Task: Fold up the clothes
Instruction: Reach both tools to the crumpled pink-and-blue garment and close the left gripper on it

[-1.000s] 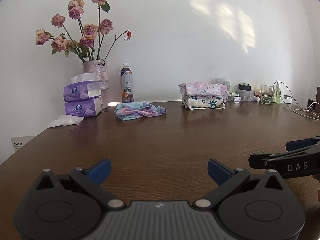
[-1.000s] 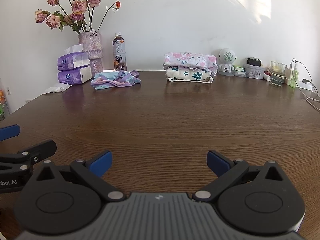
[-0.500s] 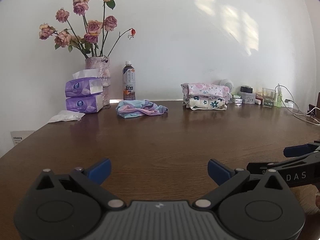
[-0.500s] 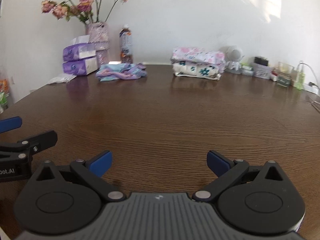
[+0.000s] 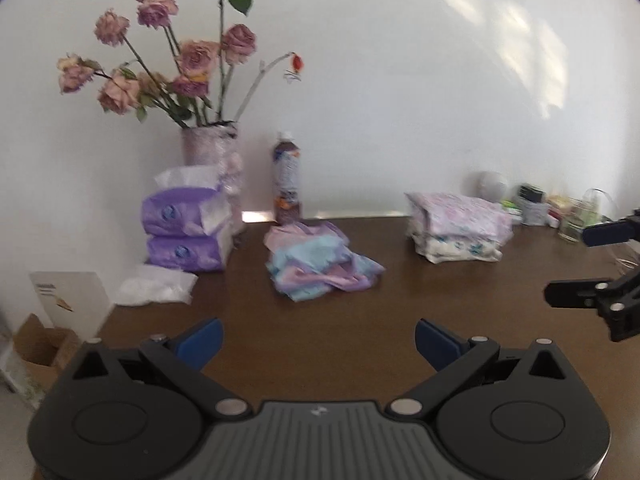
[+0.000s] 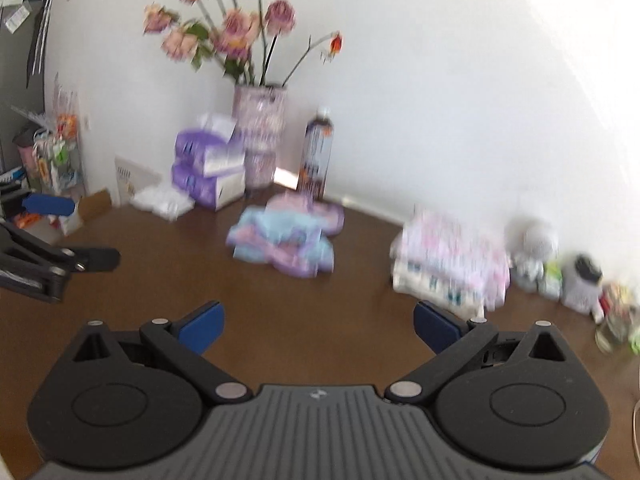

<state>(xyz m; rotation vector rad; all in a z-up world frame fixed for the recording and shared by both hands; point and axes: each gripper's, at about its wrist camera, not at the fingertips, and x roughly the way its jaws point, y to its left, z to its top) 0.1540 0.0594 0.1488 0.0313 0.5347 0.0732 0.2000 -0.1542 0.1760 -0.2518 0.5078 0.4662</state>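
- I am holding my left gripper with its blue-tipped fingers spread wide and pinching nothing, above the bare stretch of the dark brown wooden table on the near side of the crumpled pastel pink, blue and lilac garment.
- I am keeping my right gripper the same way, fingers parted and empty, also on the near side of that garment; each gripper is showing at the edge of the other's view.
- By my judgement I am in the reach step: nothing is grasped yet, and the loose garment is lying unfolded towards the far edge of the table.
- The next move is calling for me to carry both grippers forward over open wood, lower onto two edges of the cloth and pinch, then drag it nearer to spread it flat.
- Nothing is standing between my fingers and the garment.
- Just behind the garment a plastic drink bottle with a dark label is standing upright; I am judging it easy to topple.
- To the garment's left, two stacked purple tissue packs and a crumpled white tissue are sitting.
- To its right, well apart, a stack of folded floral clothes is resting.
- Behind the tissue packs, a pale patterned vase of faded pink roses is standing against the white wall.
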